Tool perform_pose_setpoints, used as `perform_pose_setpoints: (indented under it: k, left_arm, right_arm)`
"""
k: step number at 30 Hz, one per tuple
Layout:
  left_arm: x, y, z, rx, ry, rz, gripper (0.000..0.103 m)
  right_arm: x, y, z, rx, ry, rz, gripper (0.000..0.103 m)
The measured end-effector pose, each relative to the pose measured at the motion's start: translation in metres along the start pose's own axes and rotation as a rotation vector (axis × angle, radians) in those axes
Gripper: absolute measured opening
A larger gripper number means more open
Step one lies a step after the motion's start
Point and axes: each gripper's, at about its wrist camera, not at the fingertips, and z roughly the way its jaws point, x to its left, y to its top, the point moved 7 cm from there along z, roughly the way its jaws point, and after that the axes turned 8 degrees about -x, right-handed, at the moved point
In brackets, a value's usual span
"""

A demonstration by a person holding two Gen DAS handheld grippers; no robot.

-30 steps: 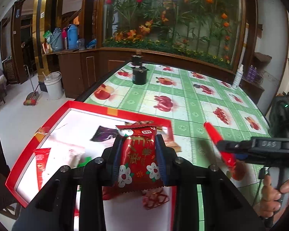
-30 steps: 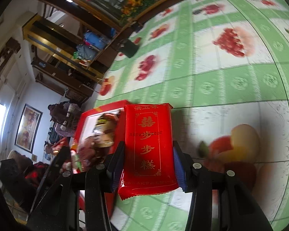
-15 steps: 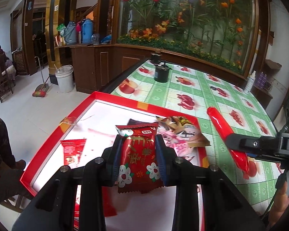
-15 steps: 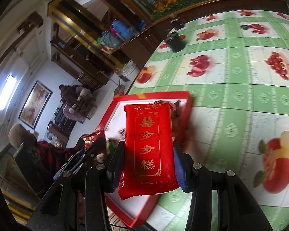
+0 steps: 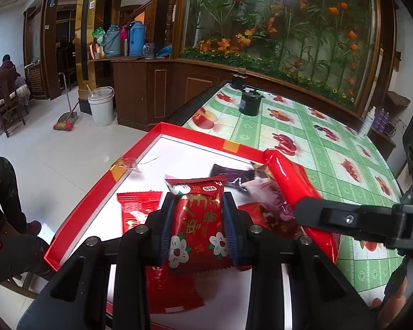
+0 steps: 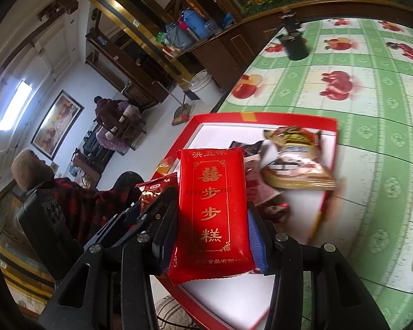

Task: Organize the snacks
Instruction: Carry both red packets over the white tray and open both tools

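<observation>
Both grippers have swung in over the red tray (image 5: 102, 189) now! Left gripper (image 5: 198, 229) jaws pinch the flowered snack packet (image 5: 199, 225); right gripper (image 6: 213, 236) jaws pinch the long red packet (image 6: 213, 209).

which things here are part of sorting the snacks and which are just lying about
Job: flowered packet in left gripper; long red packet in right gripper; red tray; loose snacks in it.

Lying about: black cup, white bucket, broom, thermoses.
</observation>
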Motion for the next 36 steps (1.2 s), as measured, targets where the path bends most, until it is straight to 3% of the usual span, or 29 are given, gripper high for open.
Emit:
perform_pose_setpoints:
  k: [12,17,20,24,30,36]
  left_arm:
    - [0.015,0.002,0.001,0.005,0.01,-0.011,0.031]
    - [0.014,0.003,0.003,0.012,0.011,-0.012,0.031]
    - [0.012,0.002,0.004,0.024,-0.002,-0.005,0.032]
    - [0.004,0.002,0.002,0.025,-0.007,0.034,0.063]
    - [-0.004,0.006,-0.005,-0.006,0.006,0.071,0.072]
    - [-0.006,0.014,-0.016,-0.038,0.055,0.08,0.075]
  right_arm:
    - [0.017,0.001,0.016,0.005,-0.002,-0.028,0.047]
    - [0.017,0.004,0.017,-0.026,-0.051,-0.058,0.047]
    - [0.013,0.007,0.016,-0.065,-0.127,-0.104,0.05]
    - [0.011,0.011,0.01,-0.126,-0.19,-0.156,0.051]
    - [0.008,0.015,-0.004,-0.171,-0.198,-0.17,0.052]
    - [0.005,0.012,-0.018,-0.208,-0.197,-0.196,0.052]
